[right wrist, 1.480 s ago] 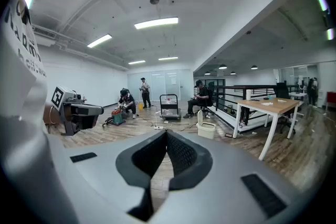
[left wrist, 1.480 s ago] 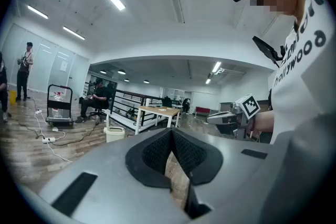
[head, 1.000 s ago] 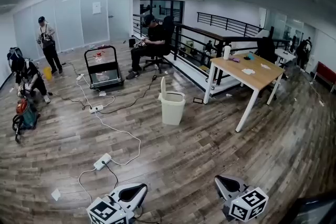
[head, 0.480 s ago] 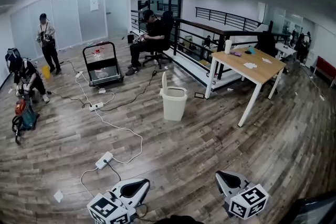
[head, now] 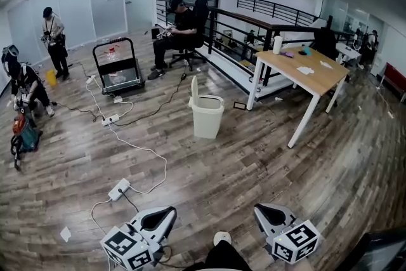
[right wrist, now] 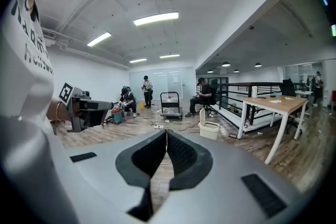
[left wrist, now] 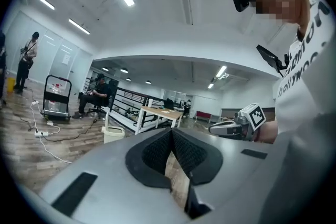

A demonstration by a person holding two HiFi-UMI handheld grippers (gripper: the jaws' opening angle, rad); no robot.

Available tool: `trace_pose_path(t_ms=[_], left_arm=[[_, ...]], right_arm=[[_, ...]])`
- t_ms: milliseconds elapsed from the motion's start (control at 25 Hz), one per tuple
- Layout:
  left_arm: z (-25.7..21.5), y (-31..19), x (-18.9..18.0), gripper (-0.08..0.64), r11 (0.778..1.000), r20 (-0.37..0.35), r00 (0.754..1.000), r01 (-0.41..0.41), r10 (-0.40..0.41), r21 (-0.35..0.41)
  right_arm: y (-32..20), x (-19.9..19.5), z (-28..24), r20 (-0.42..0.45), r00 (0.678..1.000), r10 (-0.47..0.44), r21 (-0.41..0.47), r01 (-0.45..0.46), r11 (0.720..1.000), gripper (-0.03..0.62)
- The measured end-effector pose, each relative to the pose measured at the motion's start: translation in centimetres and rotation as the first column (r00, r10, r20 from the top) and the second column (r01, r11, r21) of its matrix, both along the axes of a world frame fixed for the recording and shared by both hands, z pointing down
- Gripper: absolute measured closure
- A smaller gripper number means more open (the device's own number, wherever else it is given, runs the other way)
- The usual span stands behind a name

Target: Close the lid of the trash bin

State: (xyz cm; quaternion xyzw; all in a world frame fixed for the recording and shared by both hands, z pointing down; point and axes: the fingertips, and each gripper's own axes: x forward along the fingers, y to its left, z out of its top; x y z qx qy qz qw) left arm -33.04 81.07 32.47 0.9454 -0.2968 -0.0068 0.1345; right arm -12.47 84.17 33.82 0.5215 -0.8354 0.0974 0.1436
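Observation:
A cream trash bin [head: 207, 118] stands on the wood floor in the middle of the room, its lid [head: 196, 89] tipped up at the back left. It is small in the left gripper view as the bin [left wrist: 113, 134], and right of centre in the right gripper view as the bin [right wrist: 210, 129]. My left gripper [head: 170, 211] and right gripper [head: 260, 209] hang low near the bottom of the head view, far short of the bin. Both are shut, pads meeting at the tips, with nothing held: left gripper [left wrist: 171, 131], right gripper [right wrist: 166, 132].
A wooden table [head: 305, 75] on white legs stands right of the bin. A power strip [head: 118, 189] and white cables lie on the floor to the left. A cart [head: 118, 70], a seated person [head: 177, 26], two other people at far left and a black railing [head: 254, 28] lie beyond.
The view has shifted a little toward the bin, and my leg and shoe now show at the bottom edge. Both grippers stay shut and low.

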Motion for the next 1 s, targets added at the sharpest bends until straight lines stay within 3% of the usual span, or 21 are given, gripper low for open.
trace_pose_path(t_ms=[240, 520, 1000], left_arm=[[0.5, -8.0, 4.9, 0.555, 0.998, -0.015, 0.999, 0.044, -0.045, -0.046], [-0.6, -15.6, 11.1, 0.555, 0.998, 0.007, 0.999, 0.053, -0.053, -0.016], [0.6, -22.3, 14.6, 0.555, 0.994, 0.043, 0.994, 0.104, -0.103, -0.018]], right_arm=[[-7.6, 5.7, 0.2, -0.030, 0.999, -0.035, -0.019, 0.034, 0.999, 0.581], [-15.8, 11.4, 0.3, -0.009, 0.998, -0.060, -0.043, 0.059, 0.997, 0.581], [-23.3, 15.0, 1.9, -0.011, 0.994, -0.111, -0.064, 0.111, 0.992, 0.581]])
